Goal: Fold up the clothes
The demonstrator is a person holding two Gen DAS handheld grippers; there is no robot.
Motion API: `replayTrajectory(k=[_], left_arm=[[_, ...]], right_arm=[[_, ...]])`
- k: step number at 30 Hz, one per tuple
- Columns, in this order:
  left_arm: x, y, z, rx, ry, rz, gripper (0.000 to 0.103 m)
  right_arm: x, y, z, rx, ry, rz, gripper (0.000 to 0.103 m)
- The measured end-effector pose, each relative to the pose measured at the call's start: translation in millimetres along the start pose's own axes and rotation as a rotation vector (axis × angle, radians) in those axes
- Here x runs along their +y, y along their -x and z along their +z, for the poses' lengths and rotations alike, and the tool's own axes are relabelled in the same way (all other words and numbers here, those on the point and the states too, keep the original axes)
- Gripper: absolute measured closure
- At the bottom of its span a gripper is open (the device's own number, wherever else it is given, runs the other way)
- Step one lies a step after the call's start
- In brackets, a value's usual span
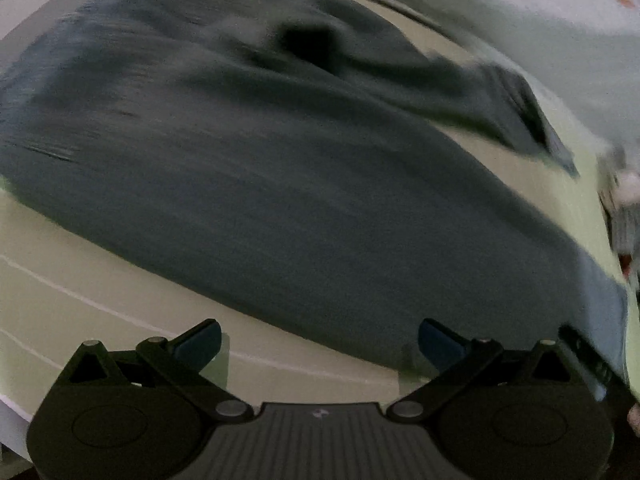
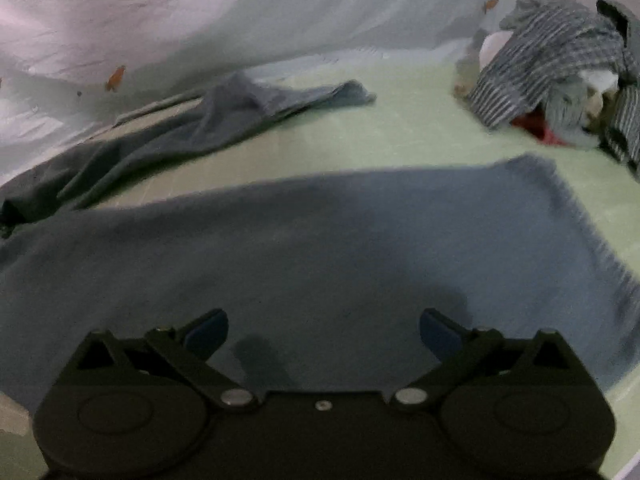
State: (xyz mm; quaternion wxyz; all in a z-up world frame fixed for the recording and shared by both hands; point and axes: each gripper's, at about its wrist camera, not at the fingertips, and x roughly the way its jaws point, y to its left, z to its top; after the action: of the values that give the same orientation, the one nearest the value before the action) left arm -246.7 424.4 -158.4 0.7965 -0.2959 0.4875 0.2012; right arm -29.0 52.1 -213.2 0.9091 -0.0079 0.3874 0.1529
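The left claw (image 1: 319,342) hangs spread wide with nothing between its blue pads, just above the near edge of a dark blue-grey garment (image 1: 280,200). That garment lies spread over most of the pale green sheet (image 1: 100,300), and the left wrist view is blurred, so its folds are hard to read; a sleeve-like part (image 1: 516,112) reaches toward the far right corner of the bed. The garment's near edge runs slantwise past the right pad, while the left pad sits over bare sheet.

The right claw (image 2: 324,332) is also spread wide and empty, its pads clear of the cloth. Below it the same garment (image 2: 320,256) lies flat as a broad band across the bed, with its frayed end (image 2: 580,216) toward the right edge. Beyond it, well apart, a second grey-blue piece of clothing (image 2: 192,132) lies crumpled along the far left side, against a white cloth with small orange marks (image 2: 200,20) that rises behind the bed. At the far right corner sits a heap of clothes (image 2: 560,72), topped by a striped piece with some red showing underneath.
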Motion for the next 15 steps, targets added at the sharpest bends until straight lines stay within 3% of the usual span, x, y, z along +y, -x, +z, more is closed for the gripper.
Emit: replayTrajectory(k=[4, 8, 15], left_arm=[[65.4, 15.2, 27.5, -0.085, 0.087, 0.076, 0.0], [122.3, 28.7, 46.2, -0.165, 0.15, 0.226, 0.0], [201.1, 23.4, 76.6, -0.221, 0.362, 0.228, 0.0]], right_arm=[[26.9, 1.6, -12.6, -0.058, -0.057, -0.069, 0.0], [48.2, -1.5, -17.5, -0.061, -0.056, -0.163, 0.0], [65.4, -4.1, -21.1, -0.078, -0.11, -0.256, 0.0]])
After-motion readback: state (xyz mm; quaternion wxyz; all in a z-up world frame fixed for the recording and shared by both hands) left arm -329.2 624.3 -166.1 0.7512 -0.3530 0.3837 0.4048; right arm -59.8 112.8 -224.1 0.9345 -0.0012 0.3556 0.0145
